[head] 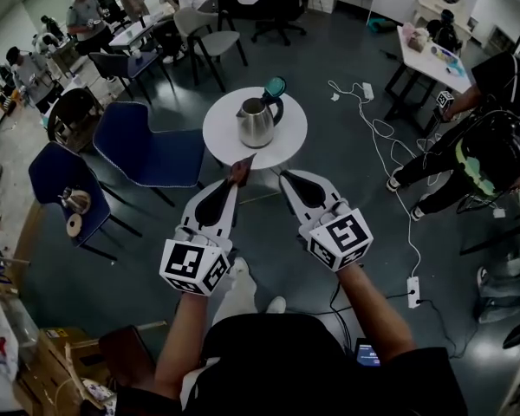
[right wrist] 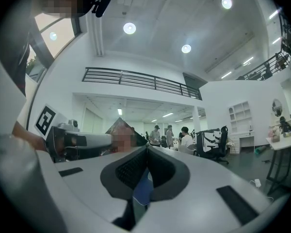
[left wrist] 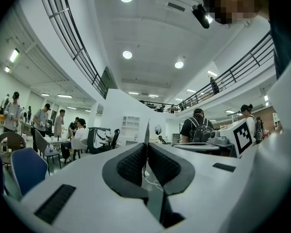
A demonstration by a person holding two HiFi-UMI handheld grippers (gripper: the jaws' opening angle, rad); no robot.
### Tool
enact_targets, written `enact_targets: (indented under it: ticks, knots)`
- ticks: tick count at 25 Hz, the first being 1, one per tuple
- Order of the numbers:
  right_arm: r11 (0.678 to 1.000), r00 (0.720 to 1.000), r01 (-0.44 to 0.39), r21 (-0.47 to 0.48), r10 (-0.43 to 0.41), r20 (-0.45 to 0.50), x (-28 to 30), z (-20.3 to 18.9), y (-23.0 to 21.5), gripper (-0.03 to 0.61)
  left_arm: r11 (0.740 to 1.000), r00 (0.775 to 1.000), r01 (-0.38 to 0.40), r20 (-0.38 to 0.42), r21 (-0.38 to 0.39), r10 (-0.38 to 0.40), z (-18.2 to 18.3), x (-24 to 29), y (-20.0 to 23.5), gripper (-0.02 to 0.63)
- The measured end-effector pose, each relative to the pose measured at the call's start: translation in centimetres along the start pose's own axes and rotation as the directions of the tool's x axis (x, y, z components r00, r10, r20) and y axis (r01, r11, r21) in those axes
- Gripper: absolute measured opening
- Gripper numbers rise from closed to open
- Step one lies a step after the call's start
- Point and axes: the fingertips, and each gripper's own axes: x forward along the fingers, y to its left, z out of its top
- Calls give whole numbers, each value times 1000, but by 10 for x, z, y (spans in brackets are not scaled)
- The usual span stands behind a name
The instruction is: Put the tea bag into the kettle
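A blue chair (head: 152,156) stands just left of the round white worktop (head: 218,141). The left gripper (head: 235,183) is clenched on the flat tea bag (head: 240,171), held at the worktop's near edge. The steel kettle (head: 256,121) stands mid-worktop with its teal lid (head: 276,86) raised; what is inside it cannot be made out. The right gripper (head: 286,180) is closed on nothing, just beside the left. A white cable (head: 383,137) trails over the floor at right.

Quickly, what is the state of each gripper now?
Left gripper: closed on the tea bag.
Right gripper: closed, empty.
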Motion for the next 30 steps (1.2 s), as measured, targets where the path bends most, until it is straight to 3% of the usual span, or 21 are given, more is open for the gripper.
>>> enact_targets:
  ticks: [9, 15, 20, 30]
  knots:
    - [1000, 1000, 3, 6, -3, -2, 20, -4, -20, 18, 1000, 1000, -3, -5, -8, 3, -6, 22, 15, 35]
    - [997, 999, -3, -83, 0, -34, 45, -11, -27, 18, 1000, 1000, -6, -24, 22, 6, -14, 43, 34, 37]
    - [999, 999, 1, -53, -3, -39, 67, -18, -42, 18, 1000, 1000, -7, -16, -21, 6, -16, 65, 54, 37]
    - [999, 998, 42, -35, -43, -42, 134, -18, -80, 18, 999, 1000, 14, -25, -32, -15, -17, 114, 118, 37]
